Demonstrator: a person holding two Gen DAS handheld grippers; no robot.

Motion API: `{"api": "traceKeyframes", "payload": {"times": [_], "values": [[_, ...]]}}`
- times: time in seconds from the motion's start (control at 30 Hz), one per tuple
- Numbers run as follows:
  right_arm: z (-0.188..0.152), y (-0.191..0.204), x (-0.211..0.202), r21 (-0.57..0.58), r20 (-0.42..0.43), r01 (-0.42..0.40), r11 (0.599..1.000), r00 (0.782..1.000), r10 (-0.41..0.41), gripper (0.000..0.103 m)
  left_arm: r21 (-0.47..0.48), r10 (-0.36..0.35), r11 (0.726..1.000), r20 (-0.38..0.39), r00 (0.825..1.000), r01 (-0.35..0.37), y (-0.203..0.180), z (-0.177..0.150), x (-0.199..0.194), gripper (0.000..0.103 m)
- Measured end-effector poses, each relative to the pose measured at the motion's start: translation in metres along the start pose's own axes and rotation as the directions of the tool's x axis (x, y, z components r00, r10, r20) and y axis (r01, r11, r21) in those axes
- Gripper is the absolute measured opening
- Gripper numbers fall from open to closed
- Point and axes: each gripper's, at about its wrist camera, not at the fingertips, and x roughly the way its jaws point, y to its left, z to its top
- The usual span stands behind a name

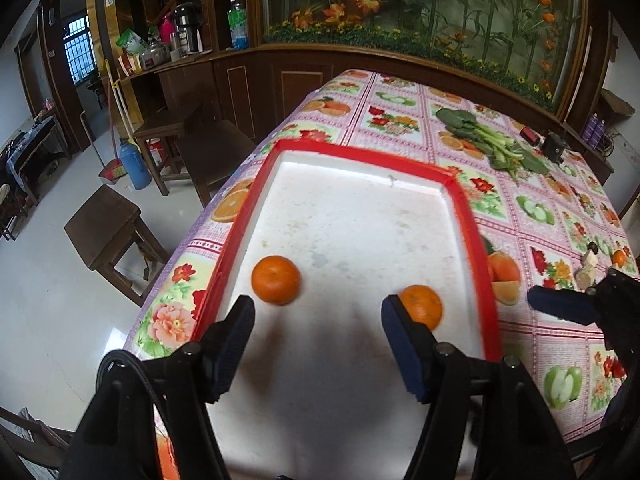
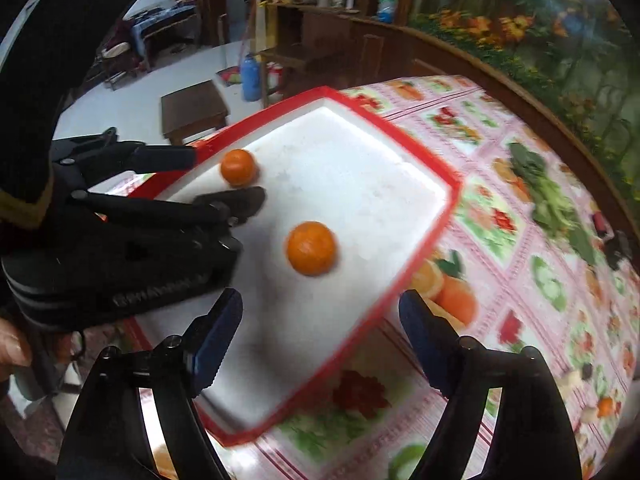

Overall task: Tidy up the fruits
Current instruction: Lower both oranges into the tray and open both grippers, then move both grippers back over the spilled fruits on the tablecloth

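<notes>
Two oranges lie loose on the white floor of a red-rimmed tray (image 1: 472, 216), which sits on the surface (image 1: 400, 120) under a fruit-and-flower patterned cloth, close to that surface's left edge. In the left wrist view, the left hand-held gripper (image 1: 318, 312) hangs over the tray's near part with its jaws spread and nothing between them. The left orange (image 1: 275, 279) rests just past and slightly inside the left fingertip, apart from it; the right orange (image 1: 423, 306) sits right behind the right fingertip, partly hidden by it, and whether they touch cannot be told.

The right hand-held gripper (image 2: 320, 308) also stands spread and empty, straddling the tray's red right rim, with the nearer orange (image 2: 311, 248) ahead of the gap. No earlier picture shows the jaws' motion.

Most of the tray's far half is bare. The raised rim bounds it on every side, and beyond its left rim the surface drops off to the pale floor, where wooden stools (image 1: 108, 228) stand.

Farther back on the cloth lies a bunch of leafy greens (image 1: 496, 144), well apart from the tray. A small orange thing (image 1: 619, 258) and a pale scrap sit at the far right edge.
</notes>
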Motion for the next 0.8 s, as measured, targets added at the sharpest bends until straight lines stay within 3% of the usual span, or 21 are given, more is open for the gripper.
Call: {"api": "traceKeyframes", "payload": {"times": [0.13, 0.27, 0.43, 0.8], "values": [[-0.013, -0.014, -0.024, 0.054, 0.056, 0.057, 0.997, 0.997, -0.060, 0.086, 0.005, -0.013, 1.000, 0.015, 1.000, 0.013, -0.011, -0.002, -0.010, 0.069], [-0.028, -0.028, -0.044, 0.099, 0.088, 0.060, 0.993, 0.994, -0.069, 0.094, 0.025, -0.017, 1.000, 0.026, 1.000, 0.017, -0.026, -0.005, -0.019, 0.069], [-0.045, -0.041, -0.056, 0.147, 0.068, 0.155, 0.977, 0.984, -0.166, 0.096, 0.039, -0.043, 0.998, 0.035, 0.998, 0.042, -0.046, -0.008, -0.029, 0.069], [-0.099, -0.079, -0.086, 0.246, 0.048, 0.184, 0.952, 0.978, -0.202, 0.096, 0.119, -0.103, 0.988, 0.035, 0.994, 0.098, -0.112, -0.020, -0.043, 0.075]]}}
